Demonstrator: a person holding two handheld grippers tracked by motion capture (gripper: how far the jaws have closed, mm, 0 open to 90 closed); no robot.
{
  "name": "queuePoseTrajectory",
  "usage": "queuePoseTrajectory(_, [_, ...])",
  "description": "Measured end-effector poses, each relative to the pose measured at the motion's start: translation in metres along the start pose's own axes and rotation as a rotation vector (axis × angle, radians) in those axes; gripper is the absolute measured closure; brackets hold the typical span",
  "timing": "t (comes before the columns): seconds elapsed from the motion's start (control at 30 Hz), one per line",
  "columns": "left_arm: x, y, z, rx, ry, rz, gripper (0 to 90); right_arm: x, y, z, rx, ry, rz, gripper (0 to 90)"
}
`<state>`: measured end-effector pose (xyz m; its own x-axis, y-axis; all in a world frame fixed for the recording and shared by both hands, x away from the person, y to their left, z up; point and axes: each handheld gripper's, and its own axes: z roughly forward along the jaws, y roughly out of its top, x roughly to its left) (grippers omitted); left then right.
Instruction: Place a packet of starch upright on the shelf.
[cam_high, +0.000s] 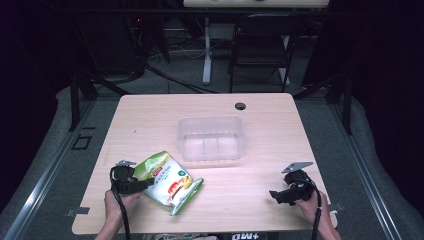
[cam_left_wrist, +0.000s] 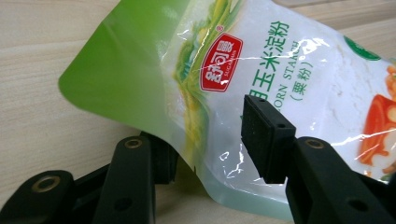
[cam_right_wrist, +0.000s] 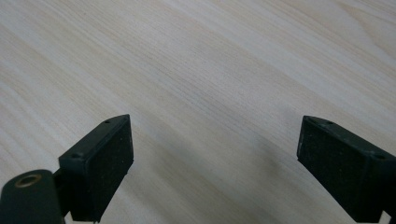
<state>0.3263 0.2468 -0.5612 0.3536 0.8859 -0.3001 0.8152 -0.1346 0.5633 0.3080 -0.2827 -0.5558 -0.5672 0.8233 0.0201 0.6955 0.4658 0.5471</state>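
Corn starch bag (cam_left_wrist: 261, 79) gripped on the bench (cam_high: 250, 190)

The bag's edge is pinched between the left gripper (cam_left_wrist: 212, 140) fingers; the right gripper (cam_right_wrist: 215, 163) fingers are spread wide, empty.

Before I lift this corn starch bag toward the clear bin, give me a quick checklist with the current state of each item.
1. Left gripper straddles the corn starch bag, one of its fingers on the printed face: ok.
2. Grip fully clamped on the bag: cannot tell.
3. Clear bin upright, opening facing up: ok.
4. Table between bag and bin free of obstacles: ok.
5. Right gripper open, holding nothing, away from the bag: ok.
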Motion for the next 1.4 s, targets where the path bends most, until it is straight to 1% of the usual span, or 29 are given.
queuePoseTrajectory(0.03, [0.001, 0.0, 0.002, 0.004, -0.002, 0.006, 60.2, 0.0, 0.0, 0.0, 0.001, 0.001, 0.002, 10.2])
queuePoseTrajectory(0.07, [0.001, 0.0, 0.002, 0.002, -0.002, 0.001, 61.2, 0.0, 0.0, 0.0, 0.001, 0.005, 0.005, 10.2])
queuePoseTrajectory(0.1, [0.002, 0.001, 0.003, -0.003, -0.004, 0.005, 63.2, 0.001, 0.0, 0.0, 0.002, 0.001, 0.007, 10.2])
queuePoseTrajectory(0.13, [0.001, 0.001, 0.003, 0.001, -0.008, 0.012, 66.3, 0.001, 0.0, 0.0, 0.001, 0.007, 0.005, 10.2])
queuePoseTrajectory(0.17, [0.001, 0.002, 0.004, 0.0, 0.001, 0.02, 66.9, 0.001, 0.0, 0.0, -0.001, 0.006, 0.002, 10.2])
queuePoseTrajectory(0.23, [0.0, 0.003, 0.006, 0.002, -0.003, 0.03, 72.0, 0.001, 0.0, 0.0, -0.002, -0.002, 0.0, 10.2])
queuePoseTrajectory(0.27, [-0.001, 0.004, 0.007, 0.007, -0.007, 0.032, 74.8, 0.001, 0.0, 0.0, 0.0, -0.006, -0.002, 10.2])
queuePoseTrajectory(0.3, [-0.002, 0.005, 0.008, 0.013, -0.004, 0.042, 76.0, 0.001, 0.0, 0.0, -0.001, -0.001, 0.0, 10.2])
queuePoseTrajectory(0.37, [-0.003, 0.006, 0.01, 0.019, -0.005, 0.048, 77.3, 0.001, 0.0, 0.001, 0.003, 0.004, -0.002, 10.2])
queuePoseTrajectory(0.4, [-0.003, 0.007, 0.01, 0.031, -0.009, 0.056, 78.1, 0.001, 0.0, 0.0, 0.006, 0.002, -0.002, 10.2])
queuePoseTrajectory(0.47, [-0.003, 0.007, 0.011, 0.025, -0.011, 0.059, 80.9, 0.001, 0.0, 0.0, 0.003, 0.002, -0.001, 10.2])
queuePoseTrajectory(0.5, [-0.004, 0.007, 0.011, 0.023, -0.012, 0.055, 80.9, 0.001, 0.0, 0.0, 0.003, -0.003, -0.001, 10.2])
queuePoseTrajectory(0.53, [-0.004, 0.007, 0.011, 0.019, -0.012, 0.059, 83.1, 0.001, 0.0, 0.0, 0.005, -0.005, -0.003, 10.2])
queuePoseTrajectory(0.57, [-0.005, 0.007, 0.01, 0.011, -0.011, 0.065, 86.9, 0.001, 0.0, 0.0, 0.004, 0.008, 0.003, 10.2])
queuePoseTrajectory(0.6, [-0.005, 0.007, 0.01, 0.011, -0.011, 0.065, 87.7, 0.001, 0.0, 0.0, 0.004, 0.008, 0.003, 10.2])
queuePoseTrajectory(0.63, [-0.005, 0.007, 0.008, 0.008, -0.014, 0.073, 88.3, 0.001, 0.0, 0.0, 0.004, -0.002, -0.003, 10.2])
queuePoseTrajectory(0.73, [-0.005, 0.008, 0.006, 0.002, -0.024, 0.078, 88.9, 0.001, 0.0, -0.001, 0.006, -0.002, -0.005, 10.2])
queuePoseTrajectory(0.77, [-0.004, 0.008, 0.003, 0.0, -0.036, 0.076, 89.0, 0.001, 0.0, -0.001, 0.008, 0.005, -0.007, 10.2])
queuePoseTrajectory(0.8, [-0.004, 0.008, 0.002, -0.007, -0.041, 0.074, 89.0, 0.002, 0.0, -0.001, 0.005, -0.001, -0.005, 10.2])
queuePoseTrajectory(0.87, [-0.003, 0.008, 0.0, -0.032, -0.054, 0.055, 89.0, 0.001, 0.0, -0.002, 0.009, -0.001, -0.011, 10.2])
queuePoseTrajectory(0.9, [-0.004, 0.008, -0.001, -0.045, -0.058, 0.052, 89.0, 0.001, 0.0, -0.002, 0.012, 0.002, -0.013, 10.2])
queuePoseTrajectory(0.97, [-0.005, 0.008, -0.003, -0.058, -0.062, 0.052, 89.0, 0.001, 0.0, -0.001, 0.0, 0.002, -0.003, 10.2])
queuePoseTrajectory(1.0, [-0.005, 0.008, -0.003, -0.058, -0.062, 0.052, 89.0, 0.001, 0.0, -0.002, 0.012, -0.001, -0.014, 10.3])
queuePoseTrajectory(1.1, [-0.006, 0.008, -0.005, -0.054, -0.057, 0.072, 89.0, 0.001, 0.0, -0.002, 0.012, -0.001, -0.014, 10.2])
queuePoseTrajectory(1.2, [-0.006, 0.008, -0.006, -0.058, -0.06, 0.067, 89.2, 0.001, 0.0, -0.002, 0.011, -0.001, -0.013, 10.2])
queuePoseTrajectory(1.27, [-0.007, 0.008, -0.008, -0.061, -0.059, 0.074, 89.3, 0.001, 0.0, -0.002, 0.006, 0.002, -0.009, 10.2])
queuePoseTrajectory(1.4, [-0.01, 0.007, -0.014, -0.086, -0.073, 0.071, 89.3, 0.0, 0.0, -0.002, 0.008, 0.001, -0.011, 10.2])
